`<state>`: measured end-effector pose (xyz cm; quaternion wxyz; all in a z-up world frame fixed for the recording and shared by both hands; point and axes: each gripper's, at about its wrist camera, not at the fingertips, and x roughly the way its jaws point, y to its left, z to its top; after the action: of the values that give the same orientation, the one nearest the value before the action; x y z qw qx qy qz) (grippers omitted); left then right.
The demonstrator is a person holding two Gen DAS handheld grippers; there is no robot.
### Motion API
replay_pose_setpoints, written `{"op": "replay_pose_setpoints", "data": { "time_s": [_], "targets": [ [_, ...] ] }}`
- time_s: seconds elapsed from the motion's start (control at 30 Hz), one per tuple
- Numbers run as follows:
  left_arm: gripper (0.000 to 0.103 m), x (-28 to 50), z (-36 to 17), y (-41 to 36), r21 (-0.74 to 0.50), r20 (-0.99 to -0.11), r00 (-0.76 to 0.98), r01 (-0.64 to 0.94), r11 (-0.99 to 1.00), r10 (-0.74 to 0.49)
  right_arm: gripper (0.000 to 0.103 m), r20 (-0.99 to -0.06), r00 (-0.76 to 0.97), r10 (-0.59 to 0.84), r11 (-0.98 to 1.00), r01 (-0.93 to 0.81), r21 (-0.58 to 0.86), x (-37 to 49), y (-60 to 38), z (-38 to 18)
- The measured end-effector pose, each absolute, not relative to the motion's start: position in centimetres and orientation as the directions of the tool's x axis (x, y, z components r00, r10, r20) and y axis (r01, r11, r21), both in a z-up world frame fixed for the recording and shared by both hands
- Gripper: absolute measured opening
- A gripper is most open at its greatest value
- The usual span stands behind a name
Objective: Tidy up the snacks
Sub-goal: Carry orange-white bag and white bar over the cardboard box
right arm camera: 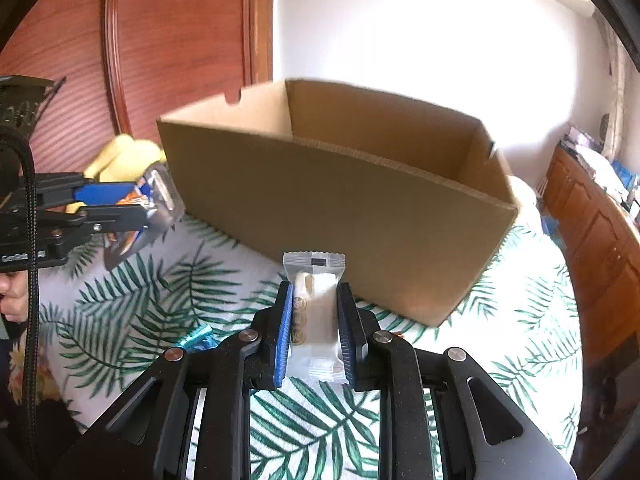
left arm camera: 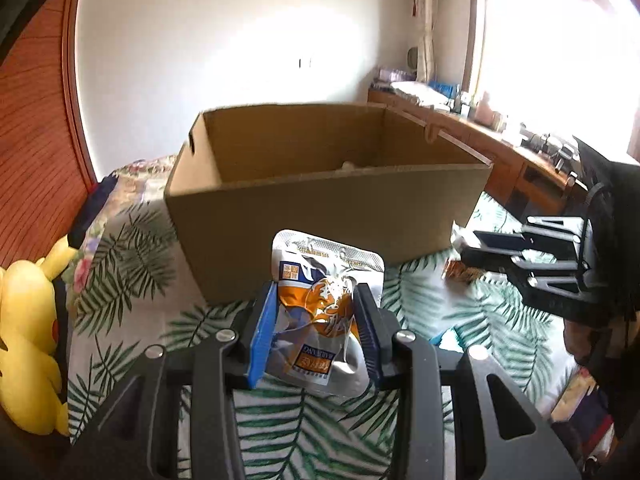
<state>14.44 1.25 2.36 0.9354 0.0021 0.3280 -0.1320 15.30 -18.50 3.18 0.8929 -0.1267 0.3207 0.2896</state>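
Leaf-print cloth [left arm camera: 132, 280], box [left arm camera: 320, 196] behind; left gripper [left arm camera: 316, 300] clamping pouch [left arm camera: 320, 312], right gripper [right arm camera: 314, 300] clamping bar [right arm camera: 316, 320].

White wall [left arm camera: 224, 60], reddish wooden panelling [right arm camera: 168, 40], bright sunlit window [left arm camera: 560, 52], cluttered wooden sideboard [left arm camera: 500, 160], leaf-print bedspread [right arm camera: 132, 292]

1 cardboard box [left arm camera: 320, 216], centre frame. 2 held snacks: 1 orange-and-silver pouch [left arm camera: 320, 312], 1 white wrapped bar [right arm camera: 316, 320]. 1 yellow plush toy [left arm camera: 28, 336] at left edge, 1 teal wrapper [right arm camera: 198, 340] lower left on the bedspread.
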Motion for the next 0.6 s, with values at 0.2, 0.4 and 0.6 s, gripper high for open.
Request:
{"op": "replay_pose_setpoints", "data": {
  "time_s": [0.2,0.4,0.6],
  "targets": [
    [0.037,14.8,4.4,0.6,-0.085,-0.572,0.777,0.264,0.961,-0.264,0.019,-0.604,0.656,0.452,0.811,-0.584,-0.027,14.0,-20.0,4.9],
    [0.037,15.6,6.4,-0.3,-0.084,-0.538,0.795,0.279,0.957,-0.279,0.019,-0.572,0.682,0.455,0.819,-0.572,-0.03,13.3,-20.5,6.1],
    [0.037,17.4,7.9,-0.6,-0.08,-0.507,0.81,0.297,0.952,-0.295,0.02,-0.544,0.704,0.456,0.819,-0.572,-0.054,13.8,-20.2,7.7]
  ]
}}
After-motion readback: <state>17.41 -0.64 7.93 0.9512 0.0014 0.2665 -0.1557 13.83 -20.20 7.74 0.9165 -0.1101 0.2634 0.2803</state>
